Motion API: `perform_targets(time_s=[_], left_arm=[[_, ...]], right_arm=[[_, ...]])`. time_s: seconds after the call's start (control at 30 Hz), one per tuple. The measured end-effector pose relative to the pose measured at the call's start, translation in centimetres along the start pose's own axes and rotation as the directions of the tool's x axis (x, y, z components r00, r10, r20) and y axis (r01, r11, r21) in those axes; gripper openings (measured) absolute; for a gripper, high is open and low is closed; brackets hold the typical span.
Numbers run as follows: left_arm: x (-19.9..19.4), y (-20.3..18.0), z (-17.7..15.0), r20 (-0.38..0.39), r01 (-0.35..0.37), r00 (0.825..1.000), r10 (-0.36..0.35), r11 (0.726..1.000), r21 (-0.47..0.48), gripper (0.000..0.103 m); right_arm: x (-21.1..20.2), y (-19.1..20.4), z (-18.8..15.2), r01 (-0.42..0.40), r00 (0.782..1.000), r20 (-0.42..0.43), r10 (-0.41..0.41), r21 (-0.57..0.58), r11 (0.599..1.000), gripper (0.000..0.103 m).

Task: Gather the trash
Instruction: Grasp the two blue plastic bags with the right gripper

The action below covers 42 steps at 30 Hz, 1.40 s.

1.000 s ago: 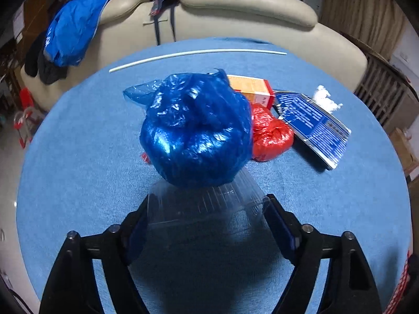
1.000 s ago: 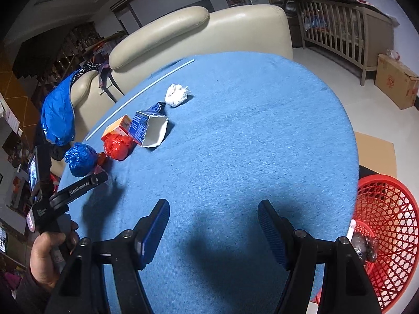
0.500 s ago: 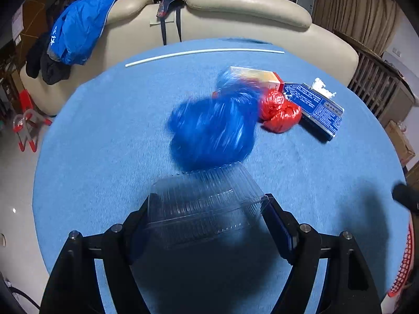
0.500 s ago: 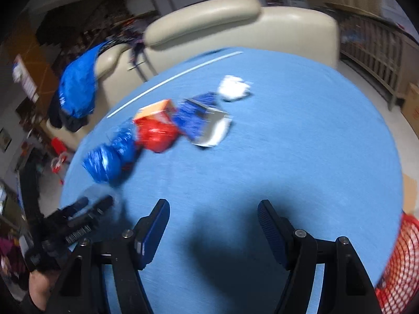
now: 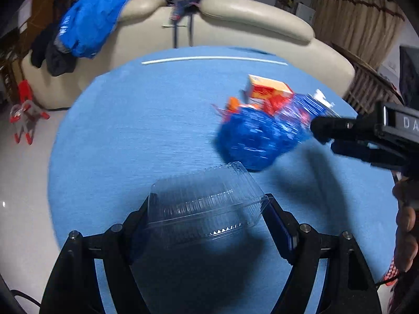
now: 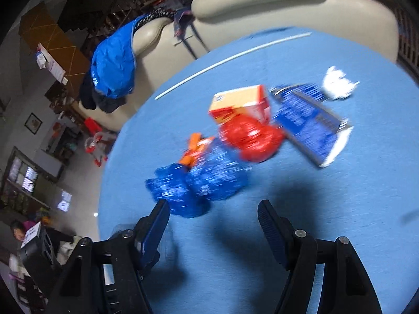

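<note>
**Status: Container Held, Right Side Empty**

My left hand-held gripper (image 5: 209, 210) is clamped on a clear plastic container (image 5: 207, 204) – pads pressing both its sides, above the bench (image 5: 136, 130). My right hand-held gripper (image 6: 213, 219) stands open with nothing between its fingers. Just ahead of it lies the blue bag (image 6: 199, 183); red bag (image 6: 251, 138), orange carton (image 6: 241, 103) and blue packet (image 6: 309, 123) sit beyond, toward the bench's far edge.
</note>
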<state>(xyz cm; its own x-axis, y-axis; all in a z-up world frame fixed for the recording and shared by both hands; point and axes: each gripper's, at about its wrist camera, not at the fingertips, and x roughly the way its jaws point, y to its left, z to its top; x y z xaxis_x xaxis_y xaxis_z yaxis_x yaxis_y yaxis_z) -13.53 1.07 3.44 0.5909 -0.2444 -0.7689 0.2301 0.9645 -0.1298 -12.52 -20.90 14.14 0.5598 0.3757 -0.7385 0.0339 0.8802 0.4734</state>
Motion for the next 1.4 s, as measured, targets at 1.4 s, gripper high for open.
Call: perform_targets(time_s=[1.4], left_arm=[[-2.7,-4.4,1.2,0.020,-0.042,0.999,0.042,0.998,0.048,0.080]], right_arm=[[-5.7,-2.4,-5.7,0.245,0.959,0.173,-0.226,-0.099,0.964,0.049]])
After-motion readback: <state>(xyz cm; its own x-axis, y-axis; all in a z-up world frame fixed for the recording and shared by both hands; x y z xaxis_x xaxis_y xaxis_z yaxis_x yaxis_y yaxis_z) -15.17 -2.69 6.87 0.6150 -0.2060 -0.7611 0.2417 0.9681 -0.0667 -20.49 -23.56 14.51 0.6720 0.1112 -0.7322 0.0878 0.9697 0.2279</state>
